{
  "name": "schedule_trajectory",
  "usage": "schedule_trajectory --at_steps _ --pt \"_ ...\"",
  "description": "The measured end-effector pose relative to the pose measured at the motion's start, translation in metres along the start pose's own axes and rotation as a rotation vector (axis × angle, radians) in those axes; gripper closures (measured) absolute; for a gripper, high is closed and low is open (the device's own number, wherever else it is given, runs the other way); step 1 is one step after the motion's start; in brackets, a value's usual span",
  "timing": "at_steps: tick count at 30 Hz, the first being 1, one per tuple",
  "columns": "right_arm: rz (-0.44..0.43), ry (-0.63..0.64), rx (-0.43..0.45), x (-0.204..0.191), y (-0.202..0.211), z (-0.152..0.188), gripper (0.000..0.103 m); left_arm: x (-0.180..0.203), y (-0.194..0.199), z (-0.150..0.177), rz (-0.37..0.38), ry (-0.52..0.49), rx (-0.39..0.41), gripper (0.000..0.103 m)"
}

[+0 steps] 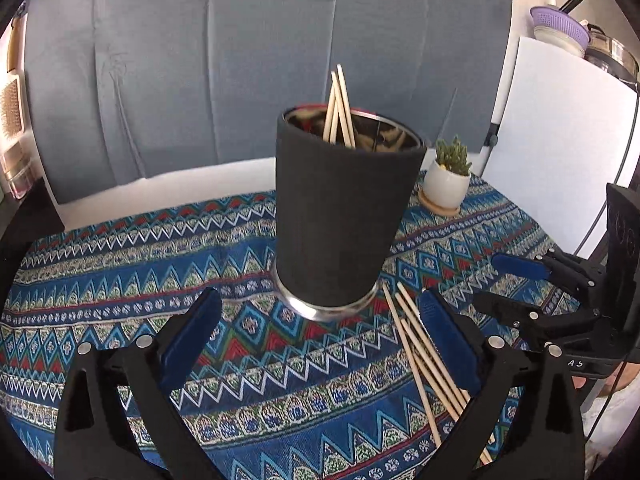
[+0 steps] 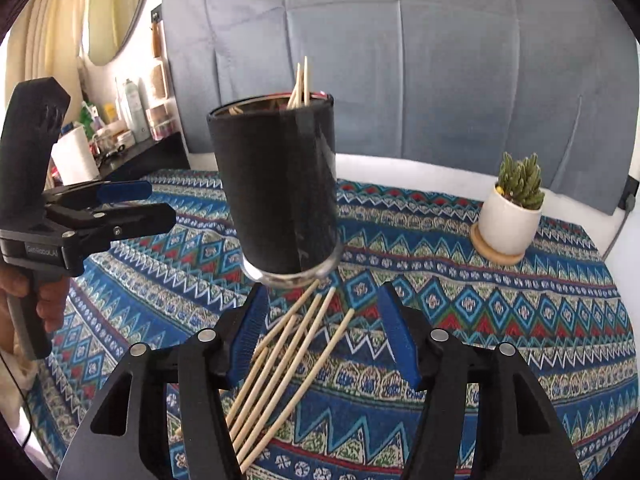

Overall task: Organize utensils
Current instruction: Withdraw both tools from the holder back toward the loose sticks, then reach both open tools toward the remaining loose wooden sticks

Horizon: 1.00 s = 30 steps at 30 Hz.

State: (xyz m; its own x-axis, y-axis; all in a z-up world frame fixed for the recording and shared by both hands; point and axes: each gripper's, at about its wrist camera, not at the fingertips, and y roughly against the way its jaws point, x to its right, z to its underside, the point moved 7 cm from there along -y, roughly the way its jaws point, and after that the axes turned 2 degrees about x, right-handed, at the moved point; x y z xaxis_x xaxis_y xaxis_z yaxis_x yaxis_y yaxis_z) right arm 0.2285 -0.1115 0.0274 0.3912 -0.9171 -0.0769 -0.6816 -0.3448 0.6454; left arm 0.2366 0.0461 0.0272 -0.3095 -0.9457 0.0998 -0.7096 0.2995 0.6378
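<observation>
Wooden chopsticks (image 2: 288, 360) lie loose on the patterned tablecloth (image 2: 500, 320) just before the black holder (image 2: 280, 188), where we see a few more standing. Our left gripper (image 1: 320, 332) is spread wide and empty; our right gripper (image 2: 320, 328) is parted over the loose sticks, pinching none.

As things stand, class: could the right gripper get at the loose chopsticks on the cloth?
Probably yes. The right gripper has its jaws open right over the loose chopsticks, with nothing between; the black holder stands just beyond.

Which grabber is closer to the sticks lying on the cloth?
Right. The right gripper hangs open directly over the loose chopsticks; the left gripper sits beside them.
</observation>
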Motion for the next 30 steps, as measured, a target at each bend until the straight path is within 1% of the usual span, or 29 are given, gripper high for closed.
schedule_trajectory --at_steps 2,5,7,10,11,13,14,17,18,19,21,22,25,28,30 --pt "0.004 0.001 -0.034 0.000 -0.002 0.012 0.048 0.005 -0.010 0.013 -0.013 -0.036 -0.043 0.006" --pt "0.018 -0.006 -0.084 0.002 -0.006 0.027 0.046 0.013 -0.023 0.027 -0.018 -0.093 -0.072 0.006" --pt "0.030 -0.019 -0.115 0.006 -0.009 0.038 0.043 0.015 -0.031 0.037 -0.017 -0.097 -0.095 0.006" --pt "0.051 -0.028 -0.163 0.011 -0.016 0.051 0.041 0.018 -0.042 0.048 0.014 -0.079 -0.140 0.006" --pt "0.055 -0.033 -0.170 0.012 -0.018 0.055 0.040 0.019 -0.044 0.050 0.022 -0.077 -0.150 0.006" --pt "0.063 -0.051 -0.178 0.015 -0.022 0.059 0.032 0.021 -0.047 0.054 0.029 -0.079 -0.155 0.006" --pt "0.068 -0.058 -0.176 0.016 -0.023 0.060 0.026 0.022 -0.048 0.055 0.033 -0.075 -0.153 0.006" --pt "0.064 -0.078 -0.186 0.019 -0.026 0.062 0.024 0.027 -0.054 0.060 0.056 -0.067 -0.177 0.006" --pt "0.068 -0.087 -0.182 0.020 -0.026 0.062 0.020 0.029 -0.056 0.062 0.058 -0.064 -0.193 0.006" --pt "0.078 -0.092 -0.183 0.021 -0.026 0.062 0.018 0.031 -0.059 0.064 0.055 -0.071 -0.208 0.006" --pt "0.106 -0.093 -0.197 0.023 -0.029 0.064 0.018 0.037 -0.063 0.069 0.049 -0.105 -0.228 0.006" --pt "0.106 -0.093 -0.207 0.023 -0.030 0.066 0.018 0.040 -0.064 0.072 0.045 -0.127 -0.236 0.006" --pt "0.104 -0.100 -0.238 0.026 -0.036 0.069 0.015 0.044 -0.064 0.073 0.041 -0.145 -0.228 0.006" --pt "0.149 -0.091 -0.256 0.031 -0.038 0.070 0.010 0.042 -0.063 0.073 0.041 -0.140 -0.230 0.006" --pt "0.156 -0.094 -0.261 0.033 -0.039 0.071 0.007 0.043 -0.062 0.073 0.057 -0.127 -0.234 0.006"
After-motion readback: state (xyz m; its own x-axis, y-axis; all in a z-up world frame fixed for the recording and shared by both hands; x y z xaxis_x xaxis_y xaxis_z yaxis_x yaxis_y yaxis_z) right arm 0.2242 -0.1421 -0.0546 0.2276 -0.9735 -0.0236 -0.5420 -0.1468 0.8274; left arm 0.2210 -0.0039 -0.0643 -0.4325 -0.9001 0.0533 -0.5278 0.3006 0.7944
